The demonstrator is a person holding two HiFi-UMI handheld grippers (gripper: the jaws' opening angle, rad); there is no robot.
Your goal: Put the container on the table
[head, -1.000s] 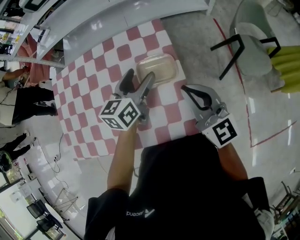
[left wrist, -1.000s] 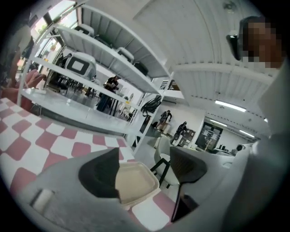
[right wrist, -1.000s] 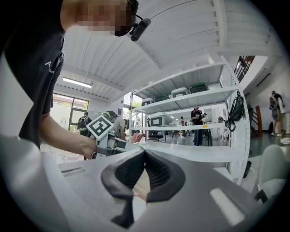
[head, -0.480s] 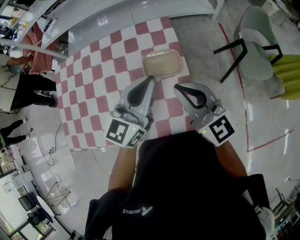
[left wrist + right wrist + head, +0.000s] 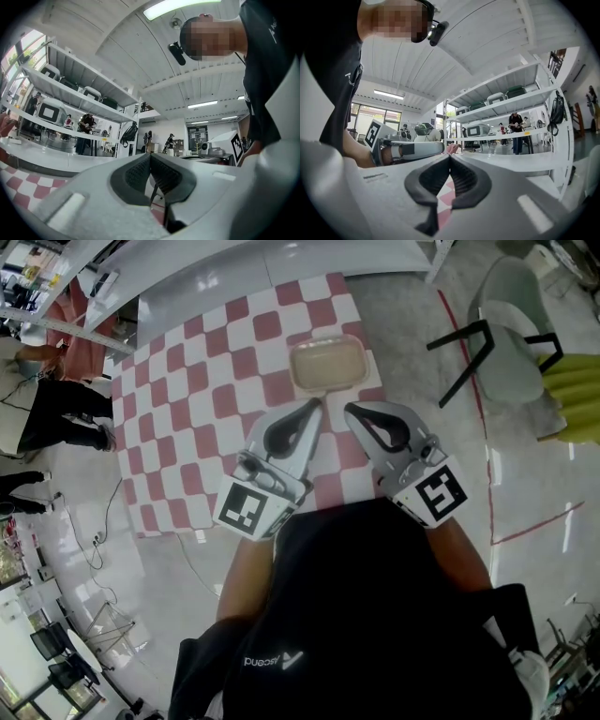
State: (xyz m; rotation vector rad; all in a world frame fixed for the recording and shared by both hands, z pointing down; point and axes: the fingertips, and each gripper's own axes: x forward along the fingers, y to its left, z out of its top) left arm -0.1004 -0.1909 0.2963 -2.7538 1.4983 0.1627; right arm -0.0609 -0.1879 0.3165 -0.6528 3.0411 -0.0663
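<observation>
Container (image 5: pixel 326 365): beige, rounded-rectangular, resting flat on red-and-white checkered worktop (image 5: pixel 187 399), near worktop's right edge. Nothing grips it.
Left gripper (image 5: pixel 314 407): jaws pressed together, empty, tips just short of container's near edge.
Right gripper (image 5: pixel 352 412): jaws together, empty, beside left gripper, tips near container, not touching.
Chair (image 5: pixel 506 324) on floor, well right of worktop.

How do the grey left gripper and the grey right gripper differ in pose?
The grey left gripper slants up-right in the picture; the grey right gripper slants up-left, so their tips converge. The left tip faces the left half of the beige rectangular container, the right tip its right half. Both are shut, empty, and clear of the container.
</observation>
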